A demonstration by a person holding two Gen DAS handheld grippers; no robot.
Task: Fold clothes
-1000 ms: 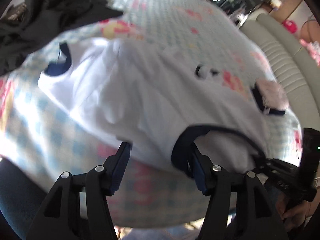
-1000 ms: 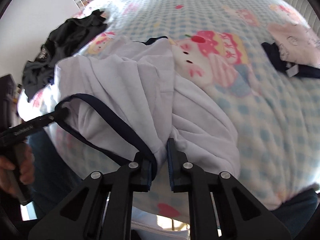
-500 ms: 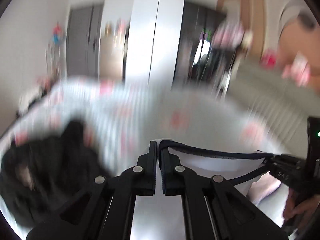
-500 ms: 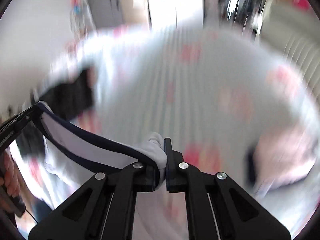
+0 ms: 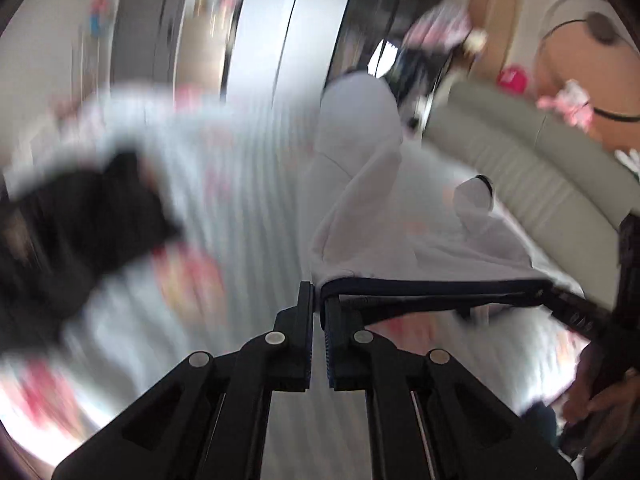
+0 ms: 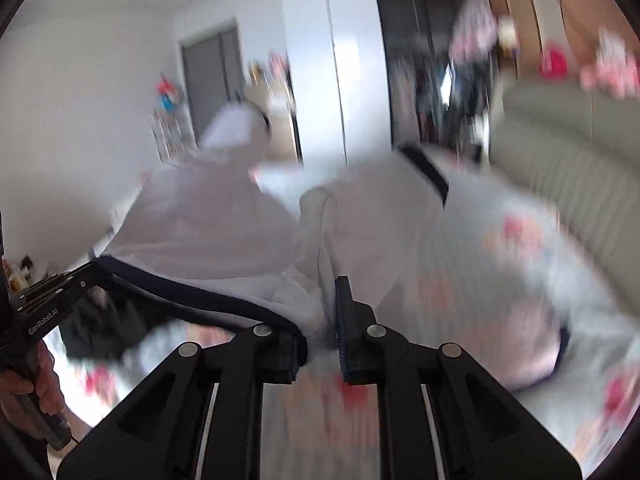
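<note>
Left gripper (image 5: pixel 318 300) and right gripper (image 6: pixel 322 300), both clamped on the white shirt's (image 5: pixel 360 216) navy-trimmed neckline.

The 2 grippers stretch the navy collar band (image 5: pixel 432 286) taut between them, lifted above the pink-patterned bedspread (image 5: pixel 248 200). The shirt's long axis runs away from the cameras, its body and 2 sleeves billowing toward the far wardrobe (image 6: pixel 332 60). A black garment (image 5: pixel 80 224) lies left on the bed, the grey headboard (image 5: pixel 540 168) right.

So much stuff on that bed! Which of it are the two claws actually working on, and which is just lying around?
In the job:
- white shirt with dark blue trim, lifted off the bed
- left gripper, clamped on its edge
- right gripper, clamped on its edge

Just lying about:
- black garment on the bedspread
- patterned bedspread
- padded headboard
</note>
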